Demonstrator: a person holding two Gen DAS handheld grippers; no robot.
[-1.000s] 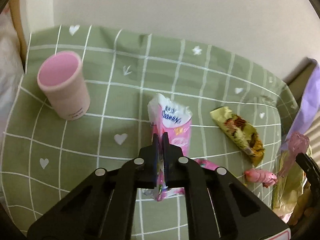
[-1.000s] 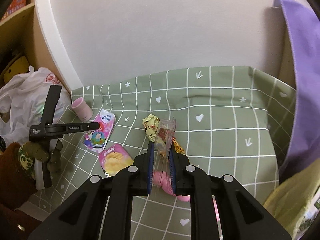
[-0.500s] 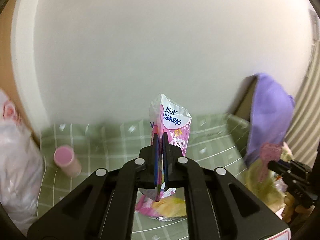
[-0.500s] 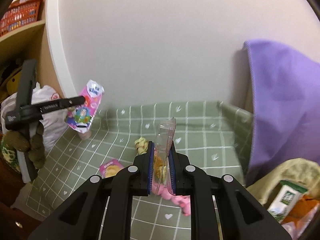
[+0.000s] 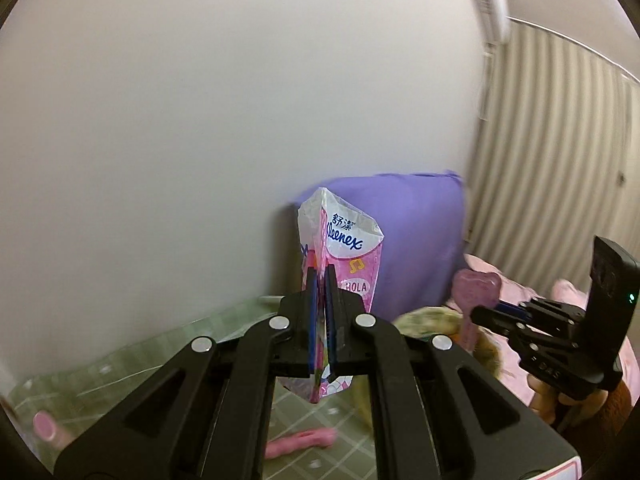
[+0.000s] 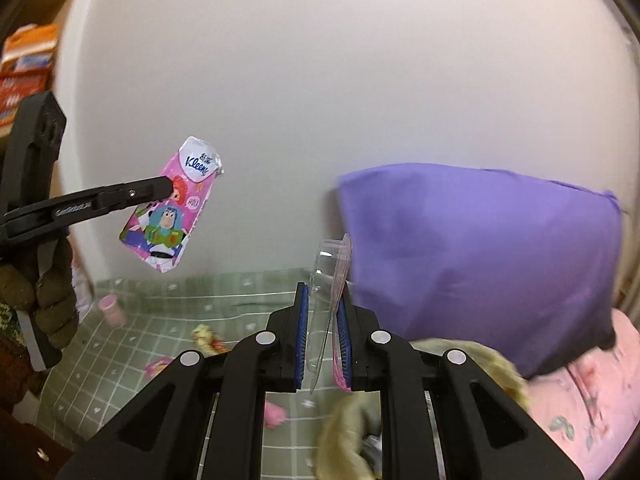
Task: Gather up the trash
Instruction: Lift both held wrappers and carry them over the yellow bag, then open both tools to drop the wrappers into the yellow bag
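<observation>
Left wrist view: the left gripper (image 5: 320, 280) is clamped on a pink Kleenex tissue pack (image 5: 344, 264), held upright in the air in front of a pale wall, with its crumpled white top uppermost. Only the narrow edge and one face of the pack show here: "Kleenex" in blue, a music note, the word "HOLA". This view also takes in the right gripper (image 5: 486, 314) at the right, gripping a pinkish translucent heart-topped wrapper (image 5: 476, 292); behind it are a ribbed curtain (image 5: 552, 168) and a wall-mounted unit (image 5: 490, 0), neither seen from the other camera.

Right wrist view: the pack's broad face (image 6: 170, 210) is visible, pink with cartoon figures, its lower edge creased and bent, hanging from the left gripper's fingers (image 6: 160, 188) above the far left of the table. The hand (image 6: 44, 300) on that gripper wears a dark green glove. The right gripper (image 6: 323, 296) has its jaws closed on the clear plastic wrapper (image 6: 330, 264), seen edge-on, clear sheet on one side, pink on the other, standing up between the blue pads (image 6: 301, 312).

Below, on the green checked tablecloth (image 6: 136, 328): a pink cup (image 6: 112, 310), a yellow snack wrapper (image 6: 208, 340), a pink packet (image 6: 158, 368) partly hidden, and a pink piece (image 6: 274, 414) near the gripper body. A purple cushion (image 6: 480, 256) leans at the right in both views. A yellowish-green bag (image 6: 352, 432) lies under the right gripper; its contents are unclear.
</observation>
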